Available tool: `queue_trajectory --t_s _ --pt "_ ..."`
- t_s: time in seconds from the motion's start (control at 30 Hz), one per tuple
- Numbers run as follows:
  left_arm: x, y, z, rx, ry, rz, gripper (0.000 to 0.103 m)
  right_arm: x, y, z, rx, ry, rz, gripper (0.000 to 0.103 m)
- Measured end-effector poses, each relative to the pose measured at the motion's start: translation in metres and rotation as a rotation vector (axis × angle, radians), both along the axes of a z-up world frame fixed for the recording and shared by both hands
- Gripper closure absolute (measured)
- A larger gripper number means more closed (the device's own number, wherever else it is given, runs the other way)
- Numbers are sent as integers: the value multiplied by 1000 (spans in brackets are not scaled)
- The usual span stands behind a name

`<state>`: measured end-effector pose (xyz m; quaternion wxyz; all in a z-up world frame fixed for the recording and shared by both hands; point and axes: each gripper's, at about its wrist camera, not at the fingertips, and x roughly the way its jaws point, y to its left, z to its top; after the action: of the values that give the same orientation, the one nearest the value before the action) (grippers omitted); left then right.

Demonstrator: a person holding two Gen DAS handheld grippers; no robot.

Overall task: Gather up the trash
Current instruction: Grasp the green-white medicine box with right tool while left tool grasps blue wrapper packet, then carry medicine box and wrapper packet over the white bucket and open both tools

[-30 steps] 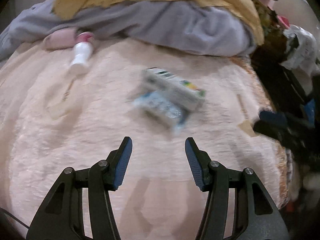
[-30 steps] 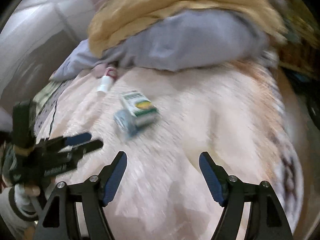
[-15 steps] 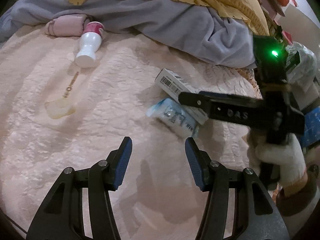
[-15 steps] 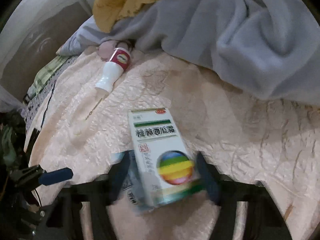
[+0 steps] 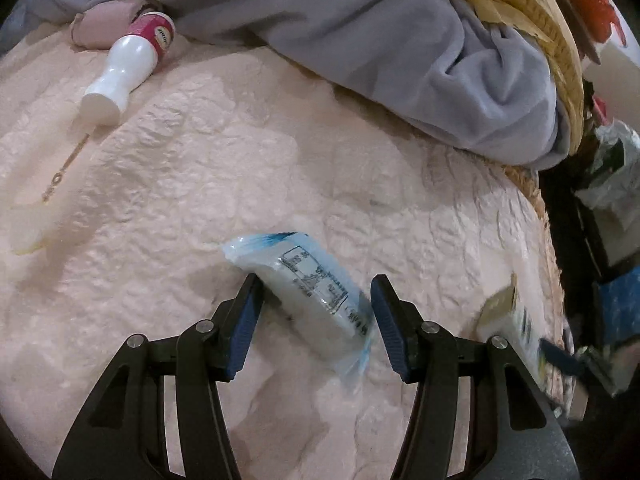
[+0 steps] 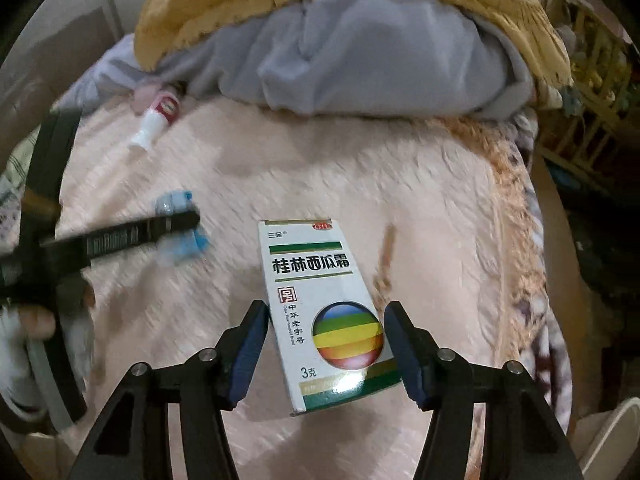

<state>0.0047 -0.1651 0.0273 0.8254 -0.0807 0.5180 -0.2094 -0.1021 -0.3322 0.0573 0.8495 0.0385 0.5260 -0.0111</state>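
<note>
- Two views are covered, the left wrist view first. The left gripper [image 5: 316, 320] is held low over the pink blanket [image 5: 240, 184] with its jaws spread apart, not closed on anything.
- A clear plastic packet [image 5: 308, 296] with blue edges is seen lying on the blanket between the two blue pads, close to the left one; contact cannot be confirmed.
- A white bottle [image 5: 128, 68] with a red label is found lying on its side at the far left, beside a grey blanket [image 5: 400, 40].
- In the right wrist view, the right gripper [image 6: 324, 344] is shown with a white medicine box [image 6: 324, 320] between its pads, jaws clamped on the box's sides.
- The box appears lifted above the blanket, though motion blur makes this uncertain.
- The packet [image 6: 180, 232] is visible at left, partly covered by the left gripper [image 6: 120, 236].
</note>
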Motion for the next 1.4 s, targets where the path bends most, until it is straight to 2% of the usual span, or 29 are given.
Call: queue_trajectory --t_s 0.03,0.07,0.1,0.17,0.23,0.37,0.53,0.87,1.17,1.4 --pt "0 -1 0 -1 -5 -2 55 0 -1 -5 10 2 -2 45" --pt "-1 -1 0 -2 -6 -13 72 1 0 -12 18 12 3 45" --pt "-2 -1 1 -3 1 -33 74 1 1 -17 12 17 7 47" --pt "-9 3 5 -16 12 -64 75 -2 4 -17 -5 -4 16 49" --pt "-21 5 15 -13 -7 -94 75 -10 2 -9 35 -19 15 51" --pt "-46 1 38 3 -44 -149 76 -35 -3 19 65 -79 -9 52" --pt "-81 -12 66 10 -93 -214 76 -74 -6 48 92 -130 -53 52" --pt "-143 -51 108 33 -203 -336 76 -140 -28 83 111 -193 -149 52" --pt "-179 -68 123 60 -276 -393 76 -176 -41 95 134 -235 -212 52" --pt "-189 -67 124 74 -314 -433 76 -190 -36 97 150 -253 -268 52"
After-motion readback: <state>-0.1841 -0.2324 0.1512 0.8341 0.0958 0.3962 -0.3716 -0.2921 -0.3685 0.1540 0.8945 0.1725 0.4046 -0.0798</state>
